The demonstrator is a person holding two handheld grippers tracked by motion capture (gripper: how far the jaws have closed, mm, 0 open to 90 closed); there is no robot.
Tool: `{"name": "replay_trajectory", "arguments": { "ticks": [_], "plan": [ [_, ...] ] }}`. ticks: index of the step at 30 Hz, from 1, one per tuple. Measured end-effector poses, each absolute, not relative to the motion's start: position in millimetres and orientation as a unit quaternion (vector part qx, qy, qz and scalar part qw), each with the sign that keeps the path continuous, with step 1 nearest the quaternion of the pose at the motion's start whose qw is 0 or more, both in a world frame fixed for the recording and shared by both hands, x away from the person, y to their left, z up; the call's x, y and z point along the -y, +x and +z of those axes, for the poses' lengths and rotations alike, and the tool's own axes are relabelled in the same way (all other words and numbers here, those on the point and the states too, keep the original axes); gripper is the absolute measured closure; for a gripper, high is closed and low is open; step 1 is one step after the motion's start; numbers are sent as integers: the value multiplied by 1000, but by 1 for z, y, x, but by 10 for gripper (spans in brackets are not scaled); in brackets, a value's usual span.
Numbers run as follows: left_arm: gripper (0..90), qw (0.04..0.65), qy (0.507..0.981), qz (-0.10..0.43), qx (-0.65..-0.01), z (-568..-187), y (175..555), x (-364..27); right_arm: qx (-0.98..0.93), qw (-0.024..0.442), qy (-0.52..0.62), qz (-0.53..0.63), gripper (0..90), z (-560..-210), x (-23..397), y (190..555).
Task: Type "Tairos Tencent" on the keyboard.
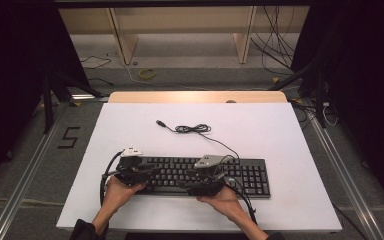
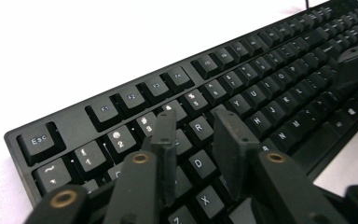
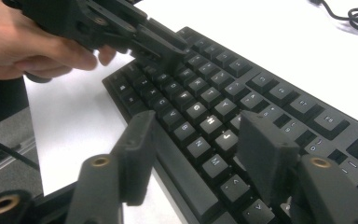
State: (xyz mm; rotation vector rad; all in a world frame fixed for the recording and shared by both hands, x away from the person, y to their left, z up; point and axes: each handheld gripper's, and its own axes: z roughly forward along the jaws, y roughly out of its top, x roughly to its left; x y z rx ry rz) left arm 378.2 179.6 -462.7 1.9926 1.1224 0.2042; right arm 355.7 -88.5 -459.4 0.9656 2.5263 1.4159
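Observation:
A black keyboard (image 1: 247,176) lies on the white table top (image 1: 260,125), its cable (image 1: 196,129) coiled behind it and ending in a loose USB plug (image 1: 160,122). My left gripper (image 1: 151,173) hovers over the keyboard's left end. In the left gripper view its jaws (image 2: 193,123) stand a little apart above the number and letter keys (image 2: 198,126), with nothing held. My right gripper (image 1: 195,182) sits at the keyboard's front edge. In the right gripper view (image 3: 198,135) it is open, one jaw off the front edge and the other over the letter keys (image 3: 209,122).
The white top ends at a wooden strip (image 1: 197,96) at the back. Beyond it are a wooden frame (image 1: 125,40) and loose cables on the floor (image 1: 280,45). Dark stands (image 1: 50,95) flank the table. White surface lies free behind and right of the keyboard.

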Motion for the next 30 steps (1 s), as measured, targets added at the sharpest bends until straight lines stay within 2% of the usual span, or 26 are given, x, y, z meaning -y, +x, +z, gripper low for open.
{"name": "replay_trajectory", "arguments": {
  "ticks": [6,15,26,30],
  "plan": [
    [577,419,786,76,-448,-460,374,-184,-829,46,314,460,595,-461,87,358],
    [478,439,781,73,-438,-458,371,-186,-832,42,307,460,731,-461,81,360],
    [414,453,772,77,-439,-455,367,-189,-842,49,309,439,890,-467,73,366],
    [402,459,769,82,-438,-455,366,-190,-846,51,310,431,900,-469,69,367]
  ]
}}
